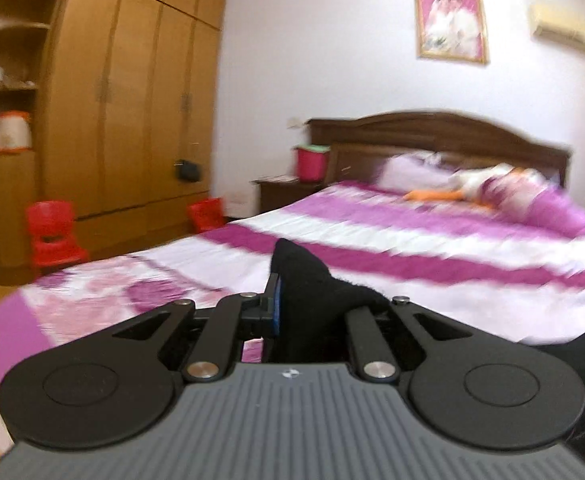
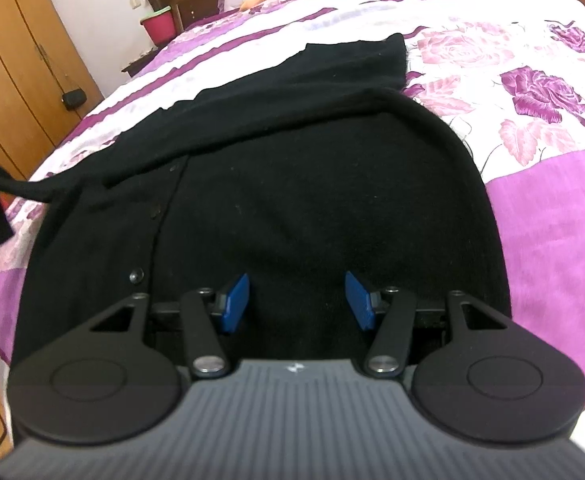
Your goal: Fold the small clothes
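Black cardigan (image 2: 292, 184) lies on the bed (image 2: 532, 220) beneath my right claw (image 2: 296, 300), jaws released above it. My left claw (image 1: 288, 300) clenches a cardigan corner, lifted, I judge, for folding over.

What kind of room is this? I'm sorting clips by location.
A home bedroom, most likely. A double bed with a purple floral cover and a wooden headboard fills the view, a tall wooden wardrobe lines the left wall, and a framed portrait hangs above the bed.
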Available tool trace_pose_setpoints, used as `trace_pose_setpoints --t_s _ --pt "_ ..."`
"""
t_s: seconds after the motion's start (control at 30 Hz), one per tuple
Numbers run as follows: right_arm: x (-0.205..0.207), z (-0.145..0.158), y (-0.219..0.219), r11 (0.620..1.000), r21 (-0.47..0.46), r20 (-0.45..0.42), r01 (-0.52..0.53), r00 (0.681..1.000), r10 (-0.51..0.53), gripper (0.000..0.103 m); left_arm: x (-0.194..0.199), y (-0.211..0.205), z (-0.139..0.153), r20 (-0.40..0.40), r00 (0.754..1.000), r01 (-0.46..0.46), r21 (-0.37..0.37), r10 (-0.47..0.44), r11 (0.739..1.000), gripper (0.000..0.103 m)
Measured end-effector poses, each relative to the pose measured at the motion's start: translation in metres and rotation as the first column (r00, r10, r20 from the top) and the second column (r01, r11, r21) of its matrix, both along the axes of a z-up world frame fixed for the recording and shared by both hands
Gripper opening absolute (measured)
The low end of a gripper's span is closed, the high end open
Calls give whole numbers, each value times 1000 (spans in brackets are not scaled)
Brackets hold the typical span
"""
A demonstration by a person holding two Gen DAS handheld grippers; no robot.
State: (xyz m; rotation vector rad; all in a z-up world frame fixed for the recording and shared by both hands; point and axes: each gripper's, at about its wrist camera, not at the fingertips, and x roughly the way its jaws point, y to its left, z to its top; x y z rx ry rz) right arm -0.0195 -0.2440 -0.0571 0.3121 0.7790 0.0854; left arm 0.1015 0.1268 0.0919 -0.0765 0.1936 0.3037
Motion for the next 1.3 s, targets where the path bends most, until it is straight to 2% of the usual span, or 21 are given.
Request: trace_pose_setpoints --t_s 0.13,0.23,0.33,0.43,0.57,0.7,0.77,0.83,0.87,0.93,1.0,1.07,1.3 --pt "-2 -1 -3 1000 20 5 3 1000 -4 56 8 -51 20 25 990 142 -23 -142 990 11" --pt "-3 -1 -6 999 38 10 5 1000 -5 56 22 -92 18 -25 973 230 -21 -230 973 12" --pt "-3 -1 -11 998 67 10 8 1000 -9 55 33 -136 3 -95 947 309 7 -307 951 12" --pt "-3 -2 -16 996 90 14 9 1000 -11 55 49 -169 -22 -170 916 367 -12 -363 930 12" --pt "-5 -2 -18 995 104 20 7 1000 -9 55 61 -191 -59 -251 887 387 -50 -387 921 12" --pt "-5 -3 -20 993 121 23 8 1000 -10 55 74 -191 -86 -309 859 411 -61 -409 910 13" --pt "-6 -3 -21 992 127 25 7 1000 -10 55 75 -191 -92 -339 831 439 -84 -440 895 13" --pt "-5 -4 -22 991 131 28 7 1000 -11 55 74 -188 -96 -360 806 462 -113 -470 879 19" --pt "-5 -4 -23 991 133 28 8 1000 -12 55 72 -187 -97 -371 798 465 -122 -474 877 25" --pt "-6 -5 -24 991 134 31 9 999 -13 55 66 -185 -97 -385 791 464 -127 -475 876 32" --pt "-6 -4 -23 991 132 31 9 999 -13 55 56 -181 -95 -396 785 475 -110 -477 873 44" --pt "-7 -4 -23 991 130 33 6 999 -11 55 45 -174 -92 -398 784 478 -100 -475 873 49" --pt "-8 3 -17 995 101 35 5 999 -9 56 6 -140 -82 -414 763 470 -174 -497 865 52"
